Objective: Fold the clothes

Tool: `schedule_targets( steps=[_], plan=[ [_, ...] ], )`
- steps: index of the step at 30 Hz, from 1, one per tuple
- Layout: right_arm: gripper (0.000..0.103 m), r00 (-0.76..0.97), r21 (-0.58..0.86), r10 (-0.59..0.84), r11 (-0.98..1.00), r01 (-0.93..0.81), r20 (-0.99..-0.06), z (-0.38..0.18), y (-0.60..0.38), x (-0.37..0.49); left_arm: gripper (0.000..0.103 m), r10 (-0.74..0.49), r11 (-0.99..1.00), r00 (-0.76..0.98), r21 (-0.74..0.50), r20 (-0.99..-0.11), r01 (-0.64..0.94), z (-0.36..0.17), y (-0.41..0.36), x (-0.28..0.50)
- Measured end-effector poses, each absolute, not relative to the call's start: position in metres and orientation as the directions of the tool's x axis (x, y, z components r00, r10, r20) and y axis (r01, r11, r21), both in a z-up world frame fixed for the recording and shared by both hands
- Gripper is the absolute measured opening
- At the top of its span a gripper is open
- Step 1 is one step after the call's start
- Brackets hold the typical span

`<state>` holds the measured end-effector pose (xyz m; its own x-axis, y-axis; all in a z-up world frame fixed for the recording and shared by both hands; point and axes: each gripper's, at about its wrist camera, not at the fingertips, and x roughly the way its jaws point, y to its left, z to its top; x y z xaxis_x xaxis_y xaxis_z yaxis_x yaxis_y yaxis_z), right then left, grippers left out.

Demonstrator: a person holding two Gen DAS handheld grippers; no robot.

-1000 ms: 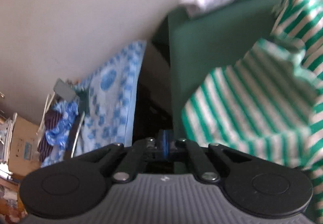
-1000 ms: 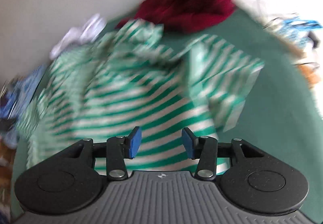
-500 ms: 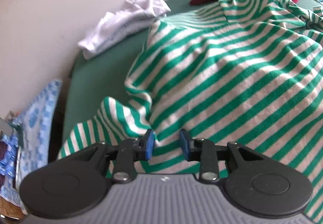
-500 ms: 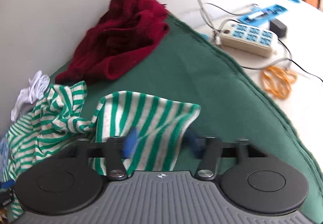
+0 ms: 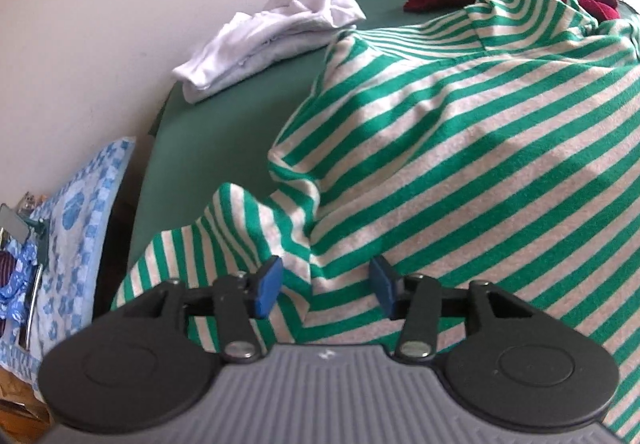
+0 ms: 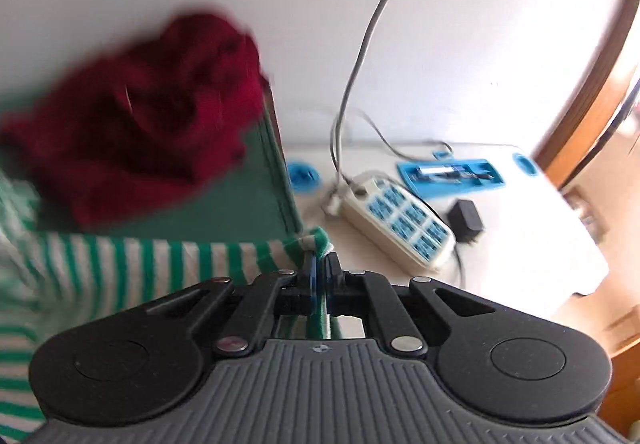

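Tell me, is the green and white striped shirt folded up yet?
Not yet. The green and white striped shirt lies spread and rumpled over the green table, one corner pinched in the right gripper.

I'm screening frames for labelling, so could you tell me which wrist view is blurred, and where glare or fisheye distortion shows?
Left wrist view: sharp; the striped shirt shows crisp stripes, and the wall edge bows from fisheye distortion. Right wrist view: motion blur smears the red garment and the shirt's stripes, strong light washes out the white surface at right, while the right hand-held gripper stays sharp.
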<state>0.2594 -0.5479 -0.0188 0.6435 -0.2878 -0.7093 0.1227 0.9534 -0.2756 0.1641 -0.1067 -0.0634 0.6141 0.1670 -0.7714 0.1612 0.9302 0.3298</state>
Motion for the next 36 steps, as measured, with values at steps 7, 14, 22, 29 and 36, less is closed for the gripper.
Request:
schedule_targets(
  steps=[7,14,22,29,36],
  plan=[
    [0.007,0.661,-0.256,-0.319,0.947,0.194,-0.679,-0.035,-0.562,0.229,0.054,0.151,0.923,0.644,0.34,-0.75,0.179,-0.054,-0.103,0.162],
    [0.023,0.606,0.277,0.383,0.924,-0.265,-0.698,-0.007,-0.491,0.199,0.054,0.136,0.925,0.676,0.337,-0.724,0.175,-0.058,-0.113,0.183],
    [0.012,0.553,0.302,0.321,0.945,-0.129,-0.769,-0.042,-0.537,0.23,0.081,0.167,0.911,0.709,0.383,-0.685,0.155,-0.071,-0.083,0.197],
    [0.013,0.62,0.118,0.14,0.99,-0.076,-0.772,-0.03,-0.534,0.23,0.018,0.126,0.944,0.701,0.302,-0.701,0.131,-0.046,-0.071,0.209],
    [0.068,0.646,0.103,0.324,0.929,-0.356,-0.691,-0.001,-0.426,0.255,0.073,0.093,0.913,0.756,0.358,-0.648,0.196,-0.028,-0.119,0.253]
  ],
)
